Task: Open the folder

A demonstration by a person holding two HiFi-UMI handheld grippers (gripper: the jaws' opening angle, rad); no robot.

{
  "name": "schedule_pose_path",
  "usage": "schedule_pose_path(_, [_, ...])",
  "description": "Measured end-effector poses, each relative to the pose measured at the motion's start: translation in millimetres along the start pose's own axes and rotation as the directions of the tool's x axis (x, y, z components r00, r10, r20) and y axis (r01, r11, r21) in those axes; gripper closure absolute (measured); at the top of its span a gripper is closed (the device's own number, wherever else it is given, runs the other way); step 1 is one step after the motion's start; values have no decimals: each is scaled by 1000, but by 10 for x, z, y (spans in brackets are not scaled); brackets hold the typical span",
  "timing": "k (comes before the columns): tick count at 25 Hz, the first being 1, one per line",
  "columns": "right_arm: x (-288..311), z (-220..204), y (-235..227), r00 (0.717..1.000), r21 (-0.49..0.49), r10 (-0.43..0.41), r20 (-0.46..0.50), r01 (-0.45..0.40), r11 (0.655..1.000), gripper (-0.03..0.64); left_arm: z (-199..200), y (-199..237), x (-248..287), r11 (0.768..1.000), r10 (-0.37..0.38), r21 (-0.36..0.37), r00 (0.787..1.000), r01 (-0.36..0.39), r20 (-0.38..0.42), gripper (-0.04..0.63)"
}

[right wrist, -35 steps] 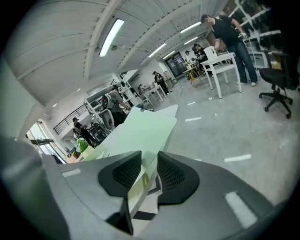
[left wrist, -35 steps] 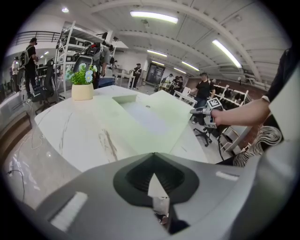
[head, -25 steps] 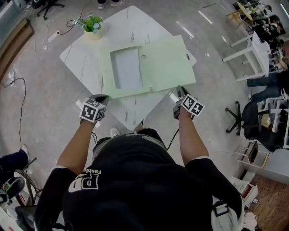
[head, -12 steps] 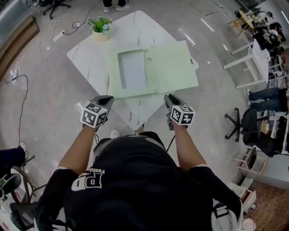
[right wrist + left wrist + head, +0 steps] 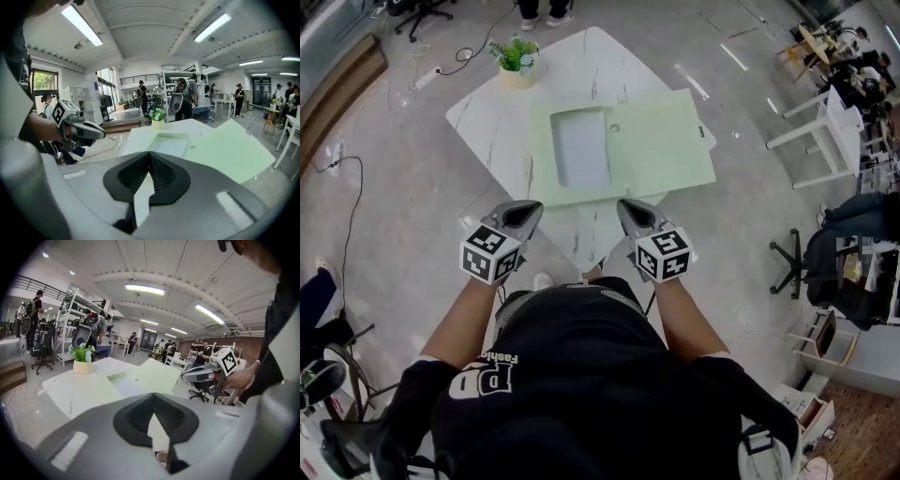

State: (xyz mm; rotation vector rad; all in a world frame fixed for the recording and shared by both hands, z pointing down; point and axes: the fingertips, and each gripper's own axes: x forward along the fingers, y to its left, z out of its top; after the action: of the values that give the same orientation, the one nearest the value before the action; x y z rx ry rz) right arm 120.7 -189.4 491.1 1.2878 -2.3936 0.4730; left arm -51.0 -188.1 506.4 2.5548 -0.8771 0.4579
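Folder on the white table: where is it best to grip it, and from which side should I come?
Grip the folder at its near right corner. It lies flat and open, and that corner seems to overhang the table edge, so a jaw could likely pass under the thin cover. Come from the near right, level with the tabletop.

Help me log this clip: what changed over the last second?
The right gripper drew back from the near edge of the folder toward the person and shut empty. The left gripper rose slightly. The folder stays open flat on the table; the plant stays put.
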Motion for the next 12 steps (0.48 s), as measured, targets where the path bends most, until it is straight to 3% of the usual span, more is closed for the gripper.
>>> schedule_pose_path(12, [-306, 824, 361, 978, -38, 65, 196, -58, 998, 617, 728, -271, -328, 997, -20, 71, 989, 10, 149, 545])
